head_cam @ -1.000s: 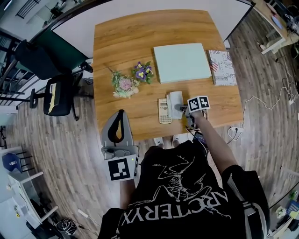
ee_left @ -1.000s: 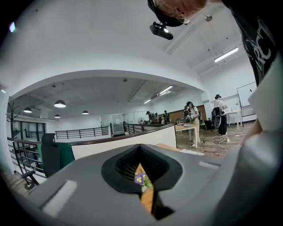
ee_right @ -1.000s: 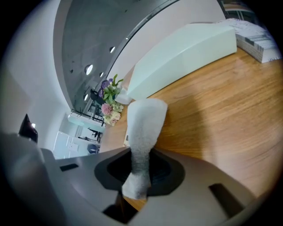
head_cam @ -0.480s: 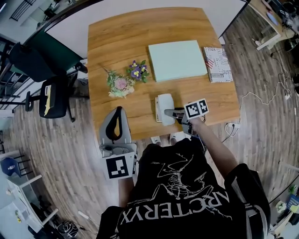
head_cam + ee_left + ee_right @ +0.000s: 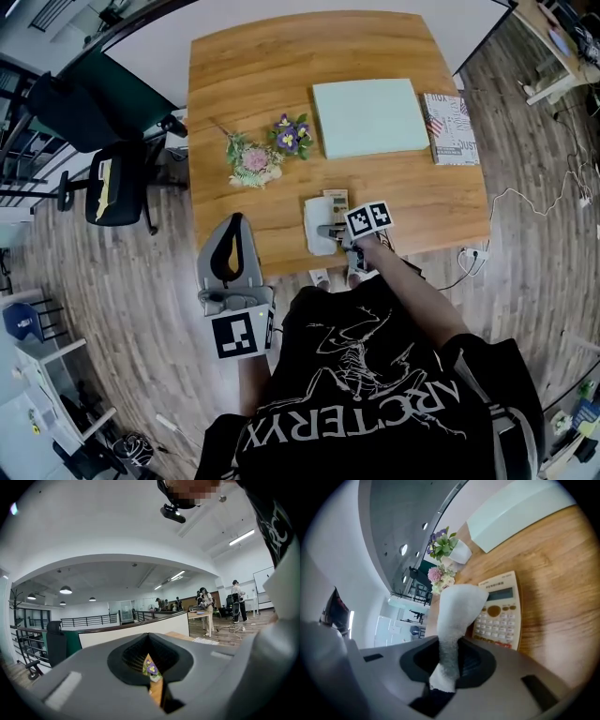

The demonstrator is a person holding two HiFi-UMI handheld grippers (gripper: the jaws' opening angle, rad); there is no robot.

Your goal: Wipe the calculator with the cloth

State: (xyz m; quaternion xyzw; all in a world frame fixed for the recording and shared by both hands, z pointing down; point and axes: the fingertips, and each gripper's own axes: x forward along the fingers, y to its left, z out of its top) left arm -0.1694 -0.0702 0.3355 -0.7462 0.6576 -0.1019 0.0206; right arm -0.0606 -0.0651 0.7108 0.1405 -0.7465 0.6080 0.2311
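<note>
A beige calculator (image 5: 336, 200) lies near the front edge of the wooden table (image 5: 281, 66). In the right gripper view the calculator (image 5: 499, 613) shows its keys and screen uncovered. A white cloth (image 5: 318, 225) lies just left of it, its edge over the calculator's left side. My right gripper (image 5: 334, 231) is shut on the cloth (image 5: 457, 616), which runs up out of the jaws (image 5: 445, 667). My left gripper (image 5: 232, 230) hangs off the table's front left, shut with nothing in it; in the left gripper view its jaws (image 5: 152, 681) leave only a thin slit.
A pale green pad (image 5: 367, 117) and a printed book (image 5: 450, 128) lie at the back right. Two flower bunches (image 5: 253, 161) (image 5: 291, 137) sit left of centre. An office chair (image 5: 117, 187) stands left of the table. The table's front edge runs just below the calculator.
The right gripper has dragged the cloth leftward, from the calculator's right side, across it, to its left. The left gripper has stayed put.
</note>
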